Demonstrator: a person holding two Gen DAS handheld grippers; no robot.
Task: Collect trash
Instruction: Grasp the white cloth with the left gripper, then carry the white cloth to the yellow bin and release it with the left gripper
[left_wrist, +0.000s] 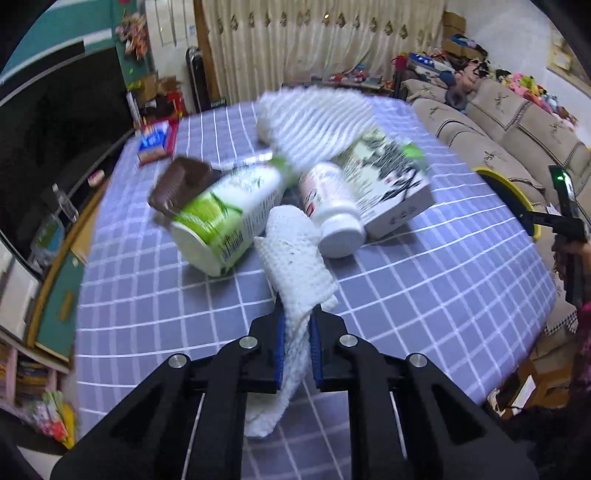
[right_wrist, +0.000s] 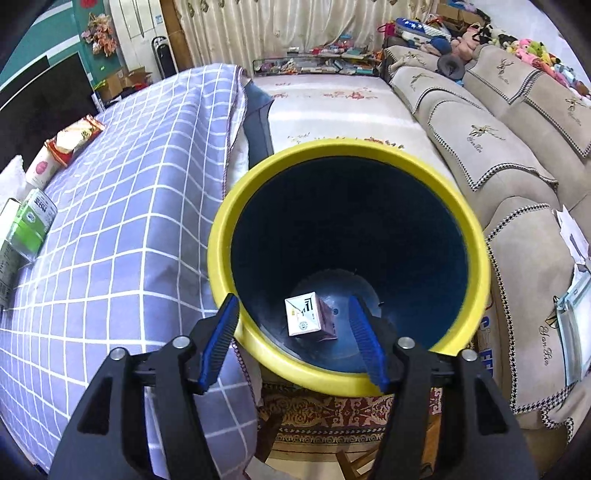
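Left gripper (left_wrist: 297, 347) is clamped on a white paper towel (left_wrist: 291, 273), pinched mid-length so both ends hang free for carrying to the bin. The towel's long axis runs along the fingers, its far end pointing toward the cup (left_wrist: 221, 225) and the white bottle (left_wrist: 330, 210) lying on the checked tablecloth (left_wrist: 424, 280). Right gripper (right_wrist: 295, 339) hangs spread apart and empty over the yellow-rimmed bin (right_wrist: 221, 236) beside the table. A small carton (right_wrist: 308, 314) lies on the bin bottom, likely just dropped in.
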